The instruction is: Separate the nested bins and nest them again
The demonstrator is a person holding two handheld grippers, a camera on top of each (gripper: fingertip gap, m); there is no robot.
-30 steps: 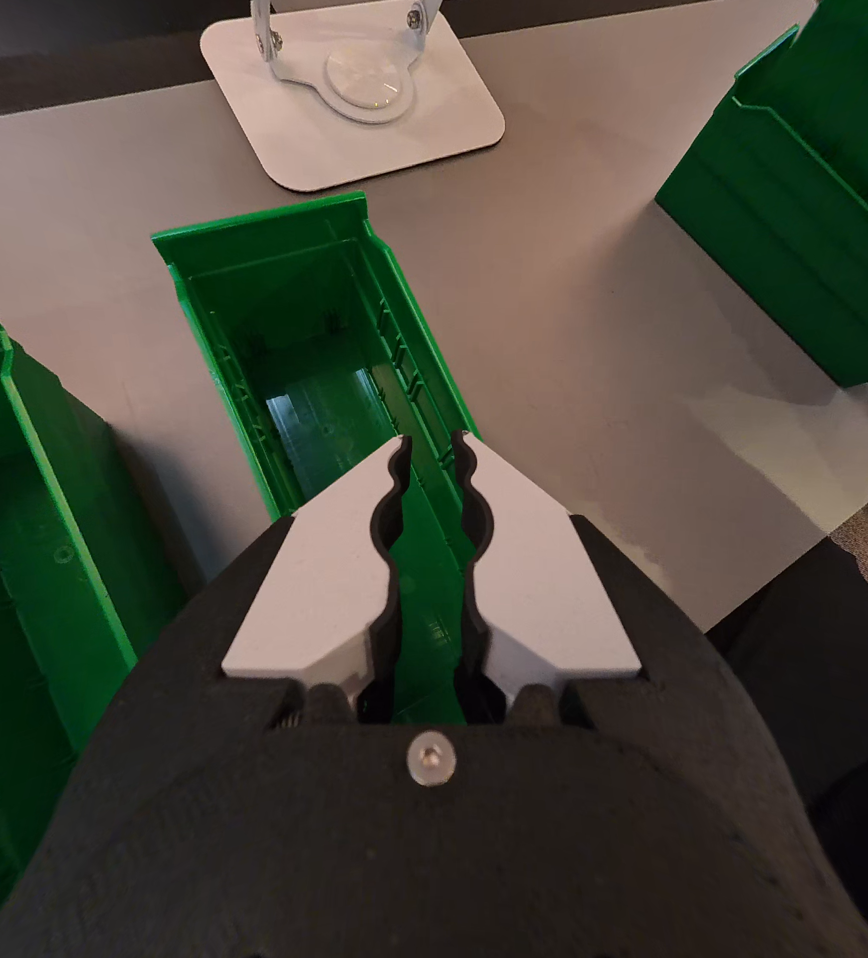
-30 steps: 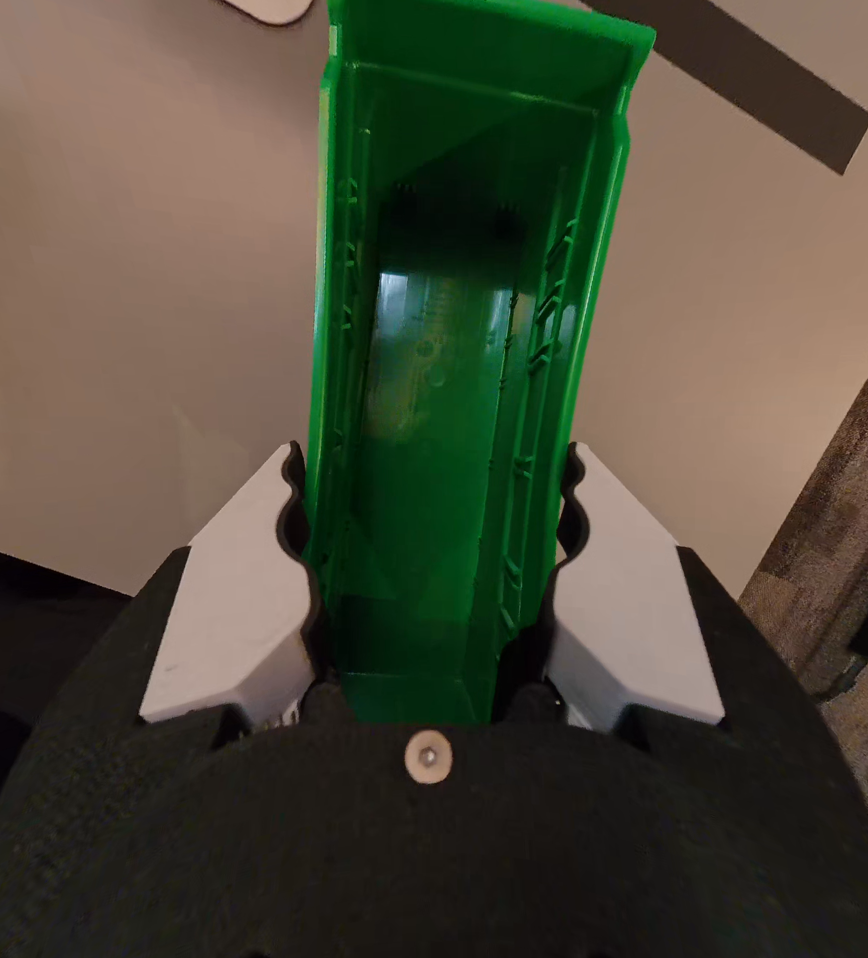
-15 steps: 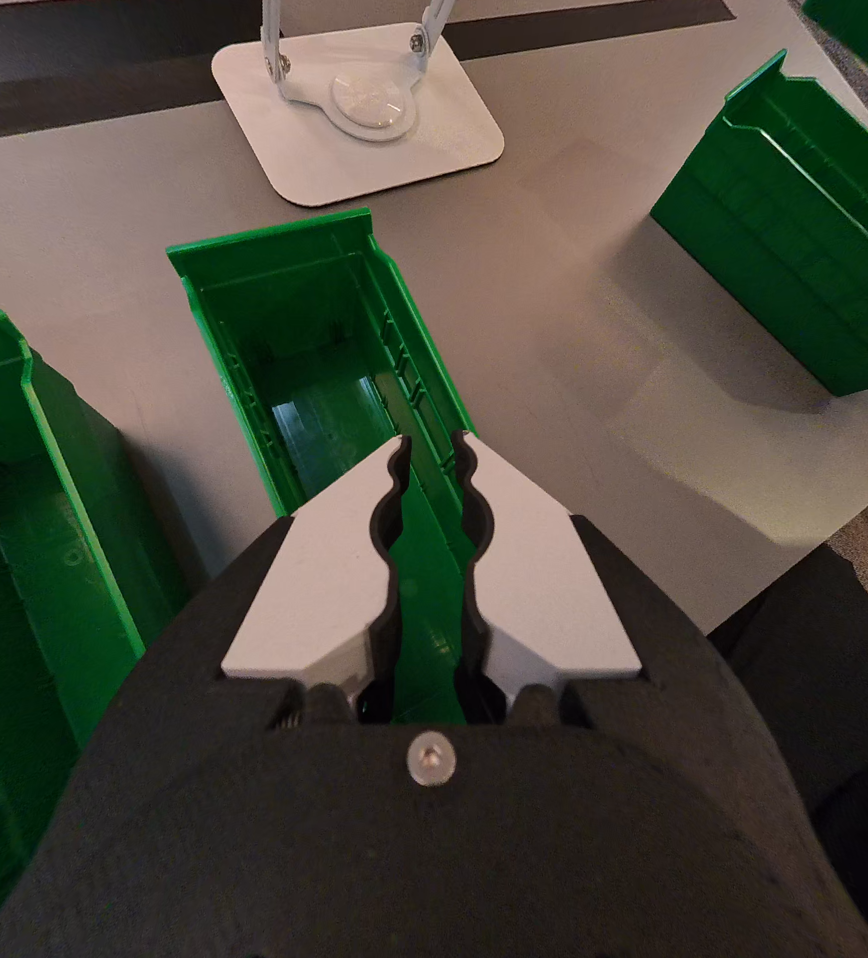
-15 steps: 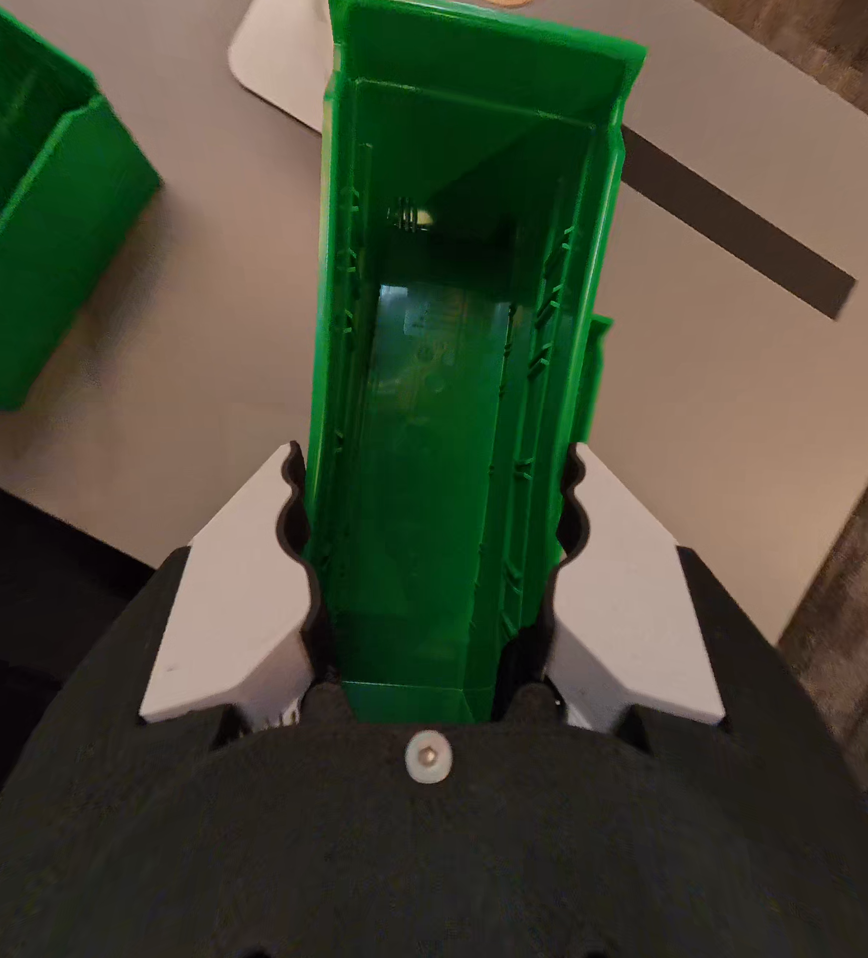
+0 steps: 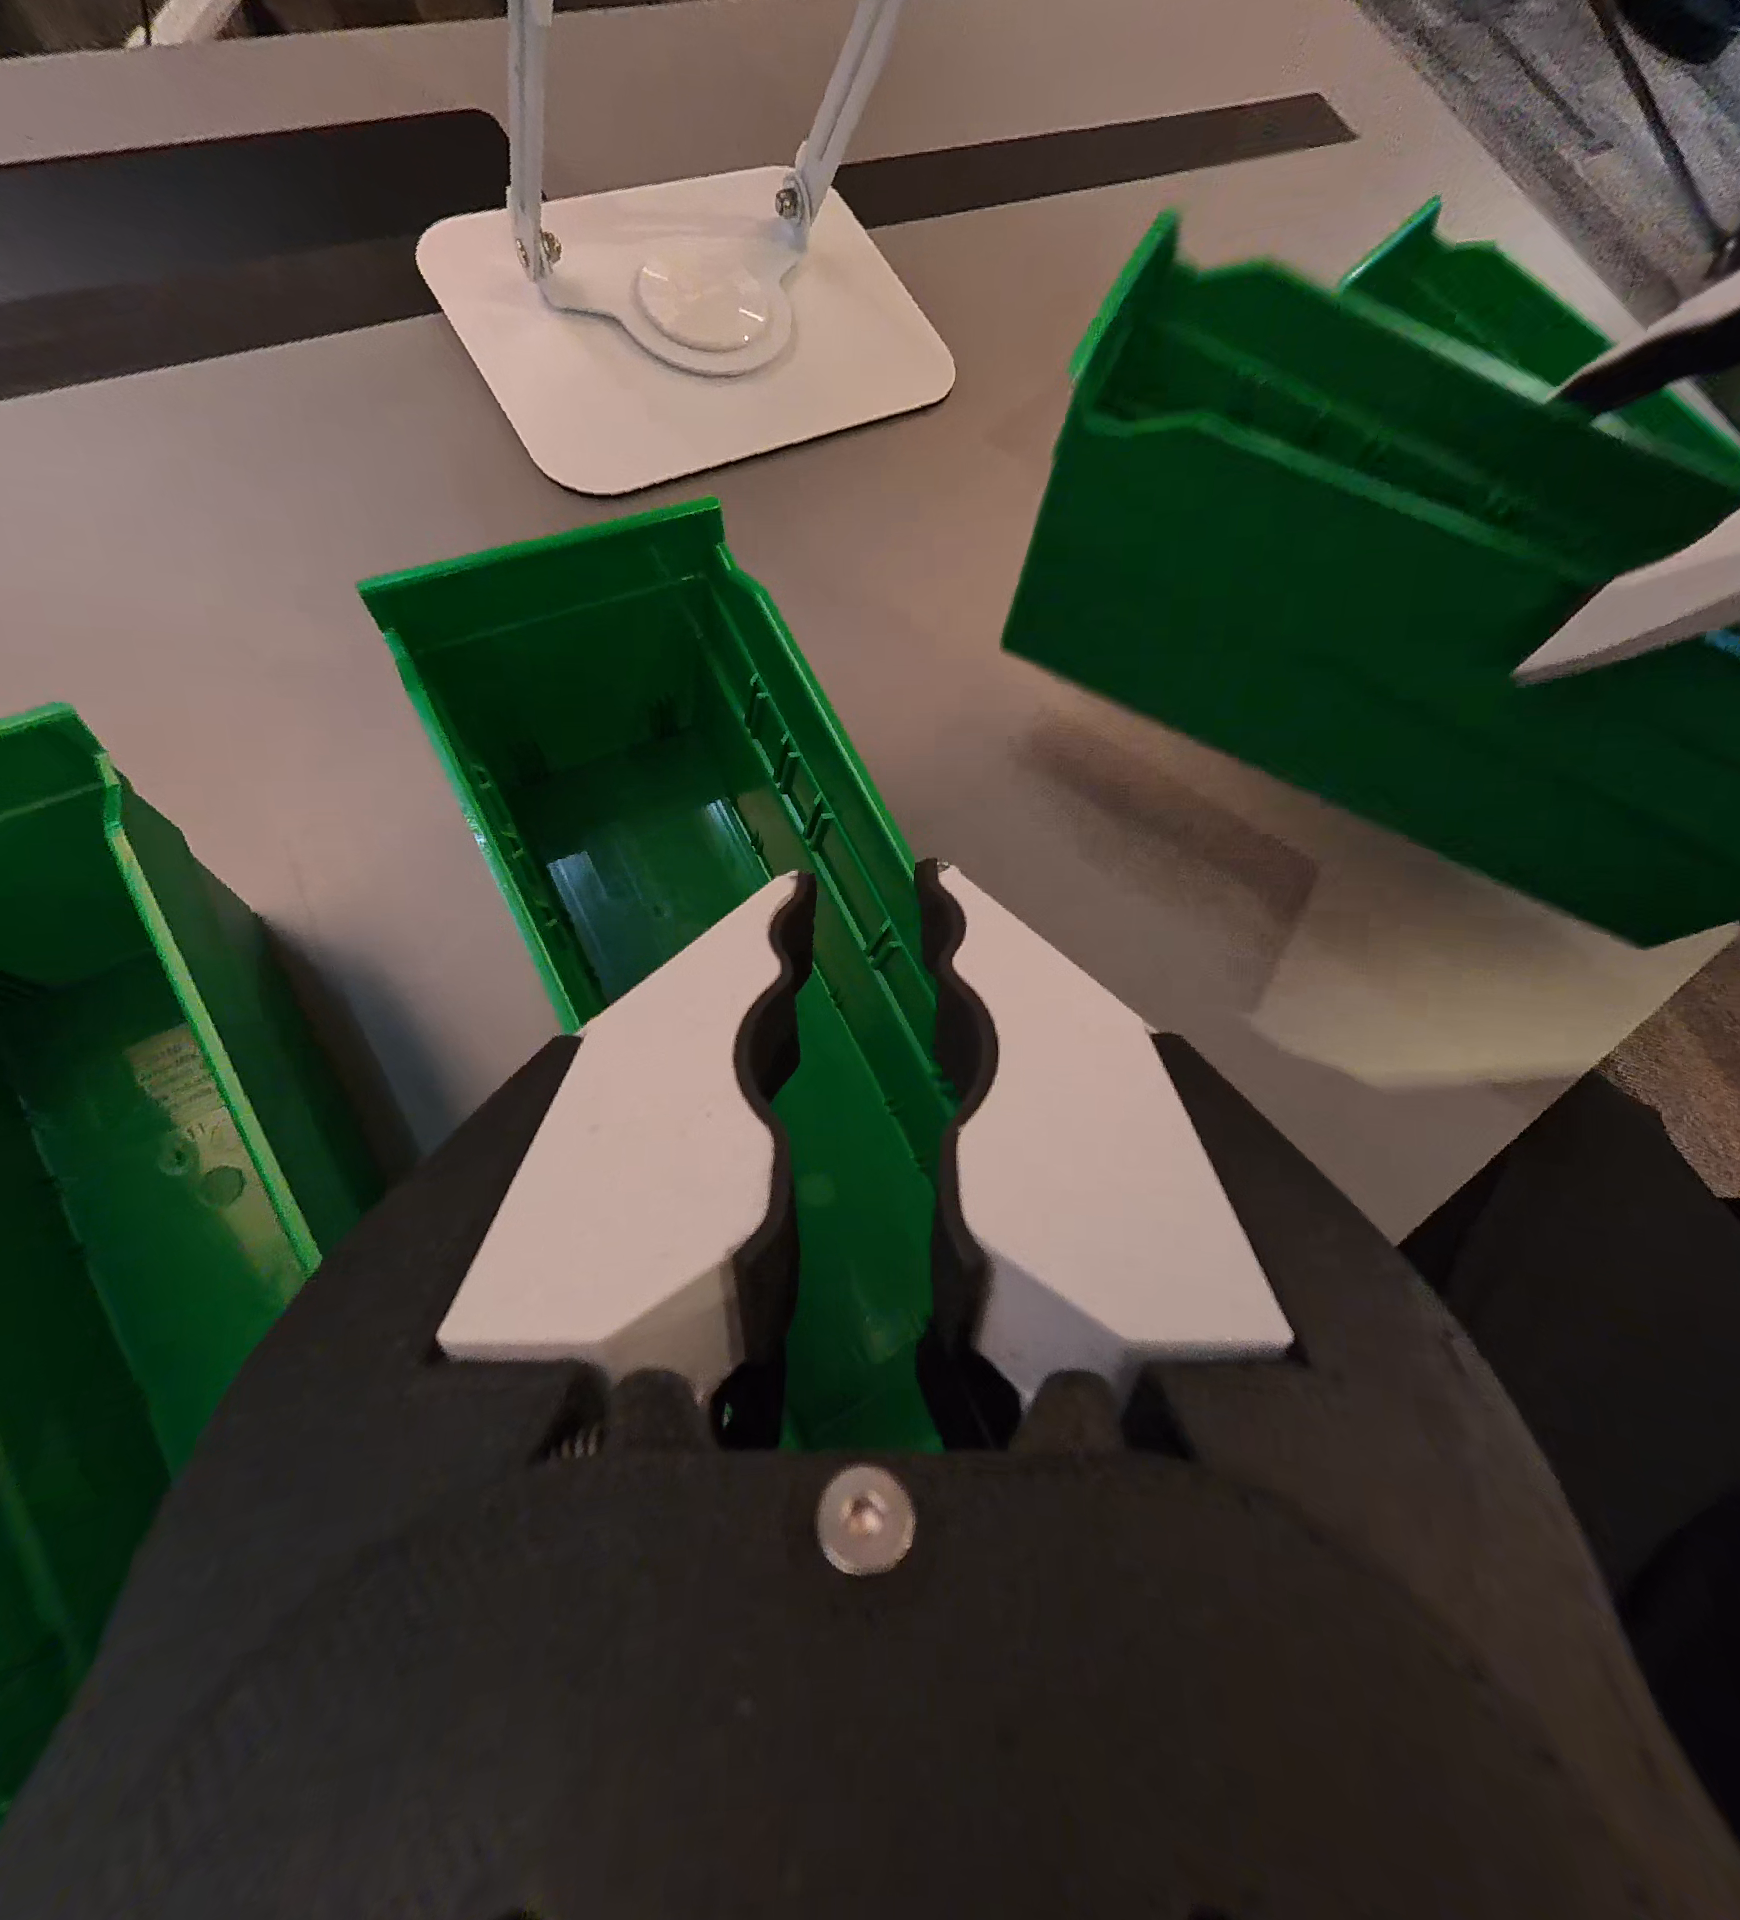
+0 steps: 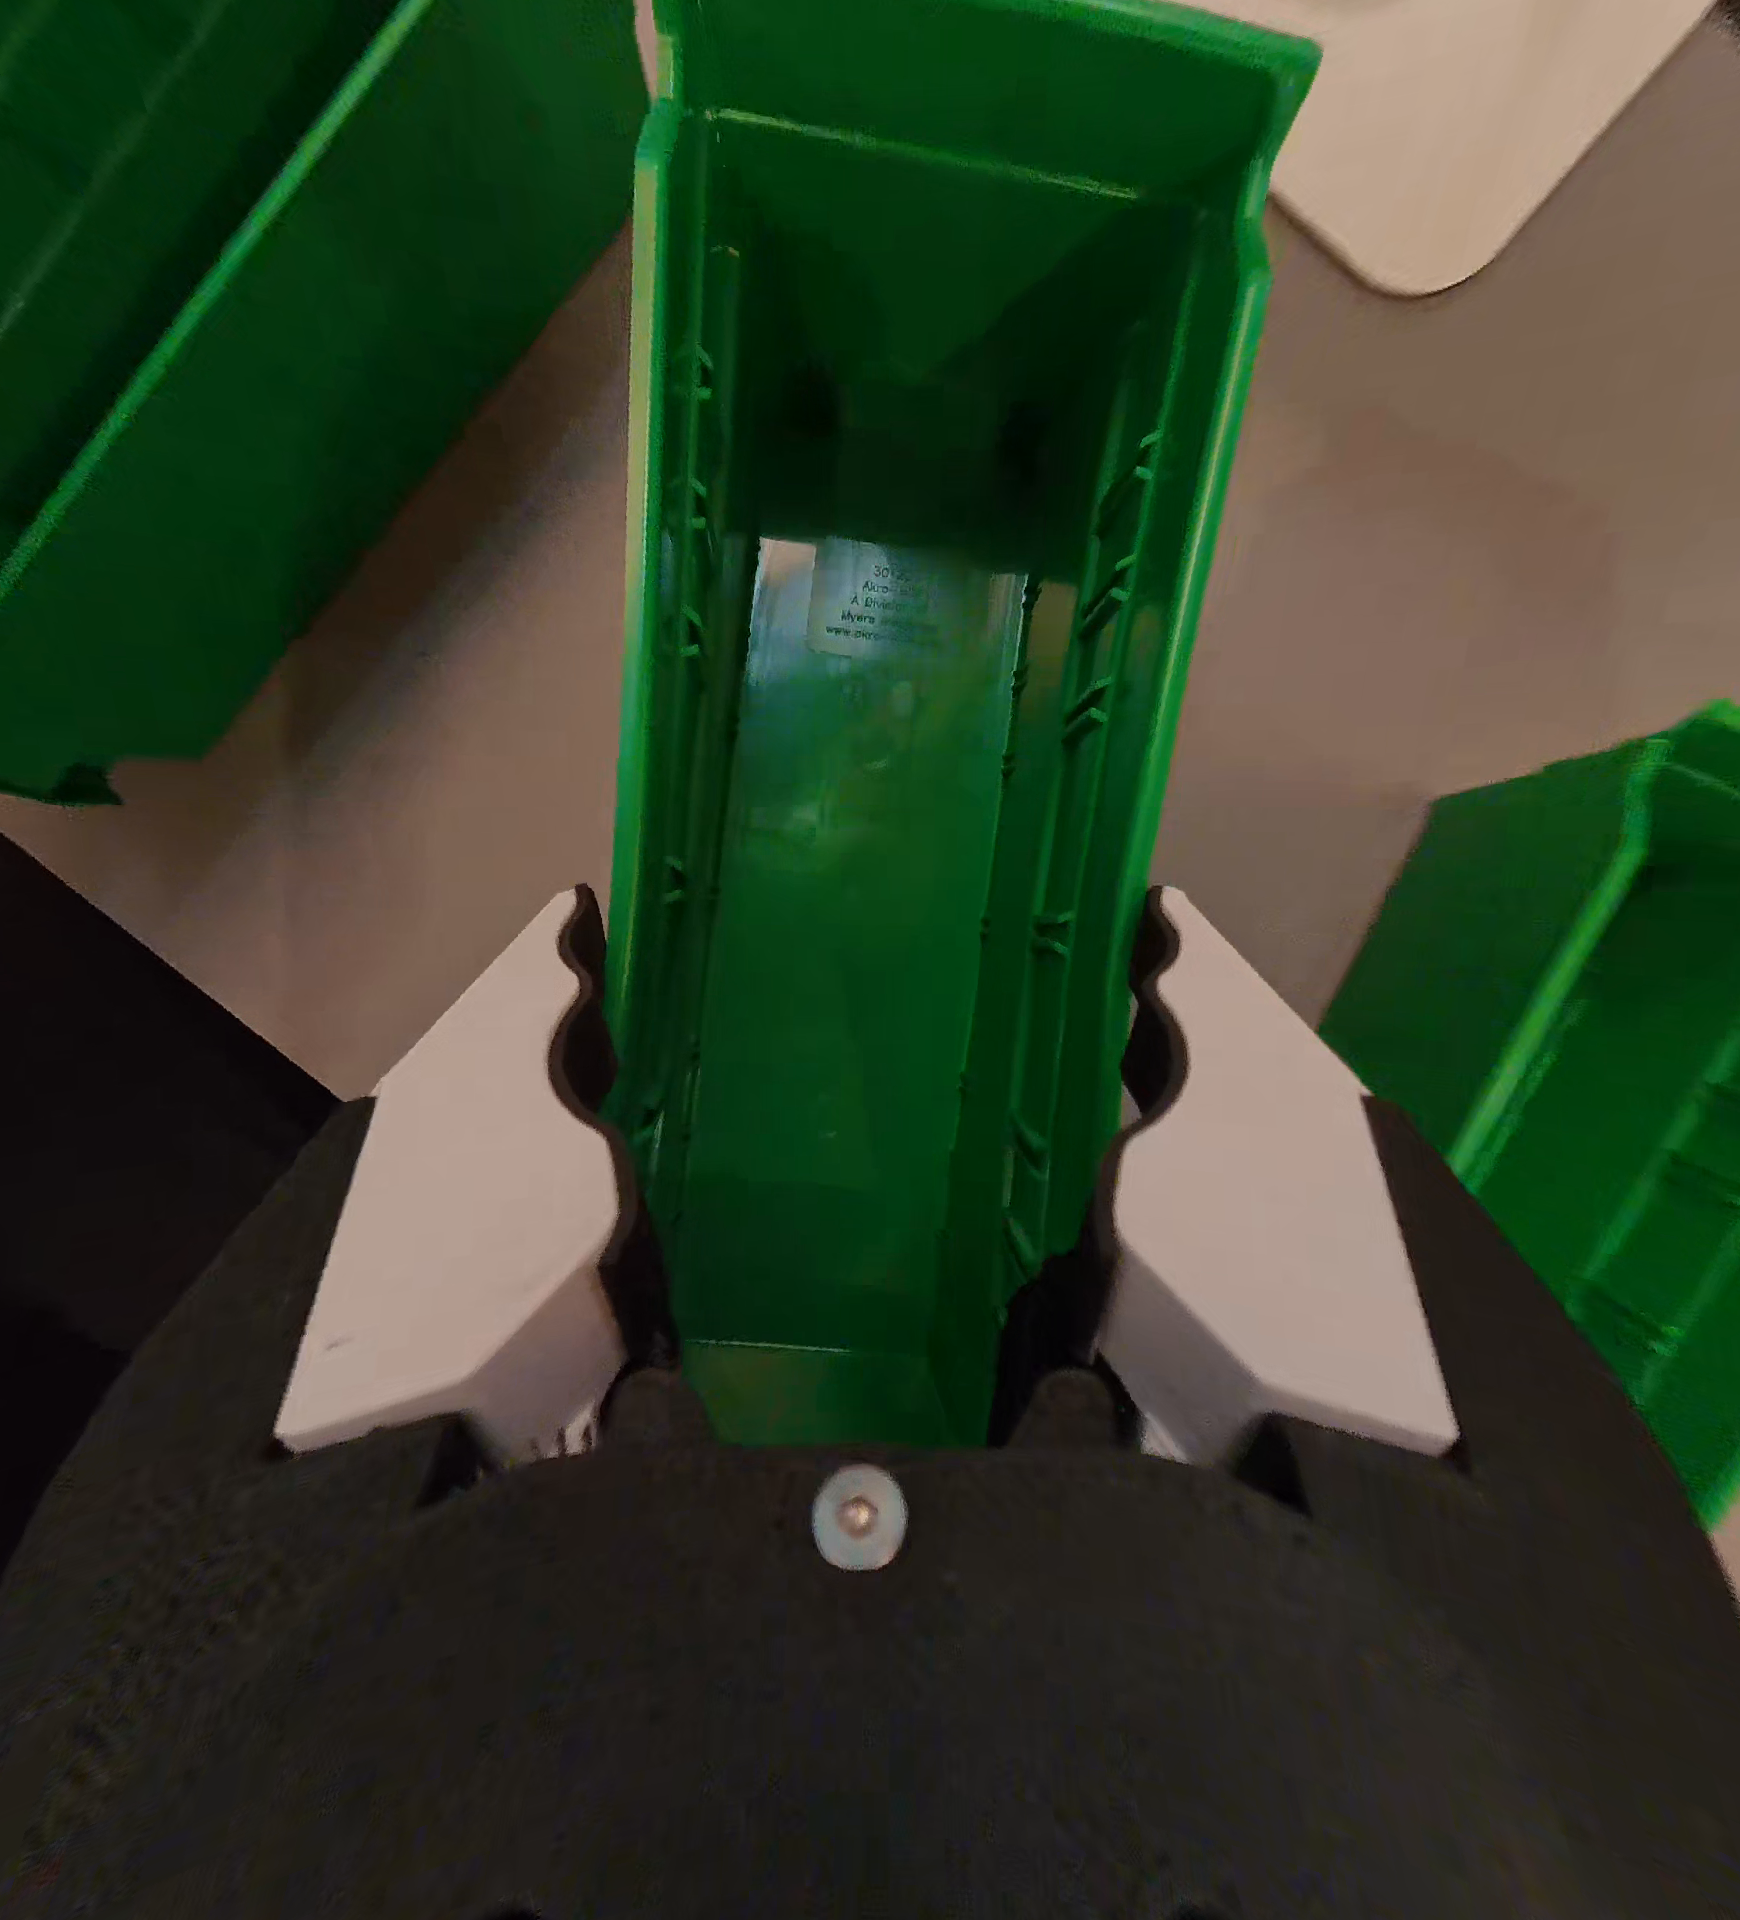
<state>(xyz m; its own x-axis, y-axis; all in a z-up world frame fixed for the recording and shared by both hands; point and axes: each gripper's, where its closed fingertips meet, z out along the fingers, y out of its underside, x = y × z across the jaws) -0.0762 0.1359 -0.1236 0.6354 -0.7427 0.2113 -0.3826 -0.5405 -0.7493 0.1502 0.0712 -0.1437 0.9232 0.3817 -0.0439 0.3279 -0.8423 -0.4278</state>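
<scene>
The jaws of the left gripper (image 5: 864, 904) stand slightly apart, pinching the right side wall of the middle bin (image 5: 575, 665), an open green bin that sits on the grey table (image 5: 170, 499). Farthest left in the left wrist view, a second green bin (image 5: 45, 883) rests on the table just beside the middle one, apart from it. Behind them stands a white lamp base (image 5: 684, 343) with two thin white struts rising from it. Toward the right, the right gripper (image 5: 1697, 499) carries a tilted green bin (image 5: 1365, 644) in the air above the table, and behind that another green bin (image 5: 1489, 301) sits near the table's far right corner. In the right wrist view the right gripper (image 6: 871, 914) has its jaws spread wide and pressed against both outer side walls of the carried bin (image 6: 939, 260), near its closer end. A label (image 6: 871, 608) lies on that bin's floor.
</scene>
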